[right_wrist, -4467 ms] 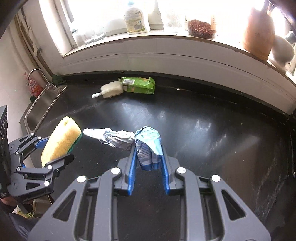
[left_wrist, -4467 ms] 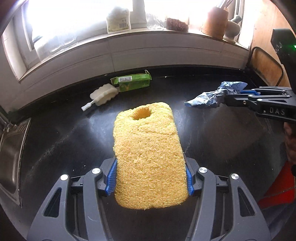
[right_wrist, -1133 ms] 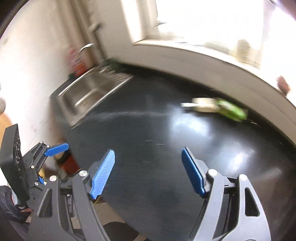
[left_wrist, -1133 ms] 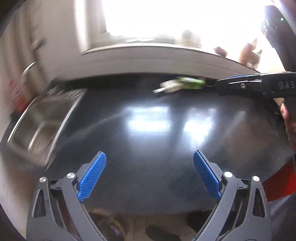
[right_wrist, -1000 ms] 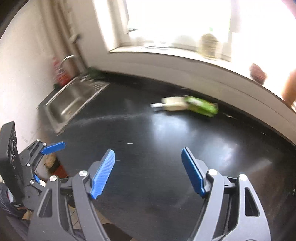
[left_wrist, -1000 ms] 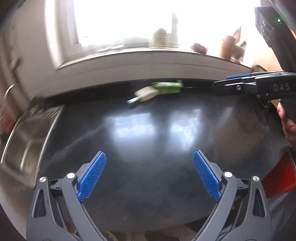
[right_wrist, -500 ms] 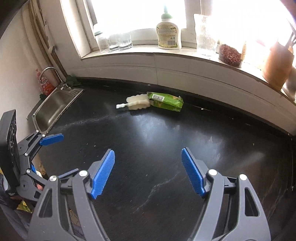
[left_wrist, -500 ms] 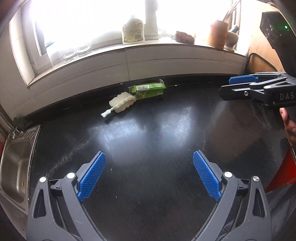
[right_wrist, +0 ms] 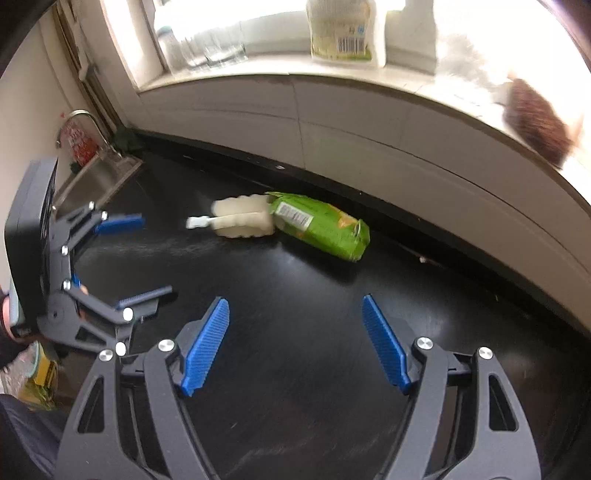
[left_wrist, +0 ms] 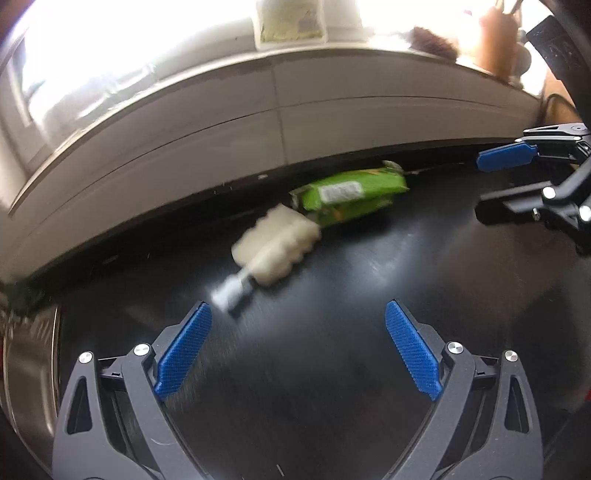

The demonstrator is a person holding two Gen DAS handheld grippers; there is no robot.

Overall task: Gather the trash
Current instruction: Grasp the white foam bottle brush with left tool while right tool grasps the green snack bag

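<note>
Only right wrist shows faucet [right_wrist: 83, 122], both tools spread, green packet [right_wrist: 321, 230]

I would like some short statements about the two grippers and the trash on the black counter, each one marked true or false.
1. The left gripper is open and holds nothing. True.
2. The right gripper is shut on the green packet. False: it is open and empty; the packet lies on the counter.
3. The white brush lies right beside the green packet. True.
4. The green packet lies in the sink. False: it lies on the counter near the back wall.
5. A bottle stands on the window sill. True.
</note>
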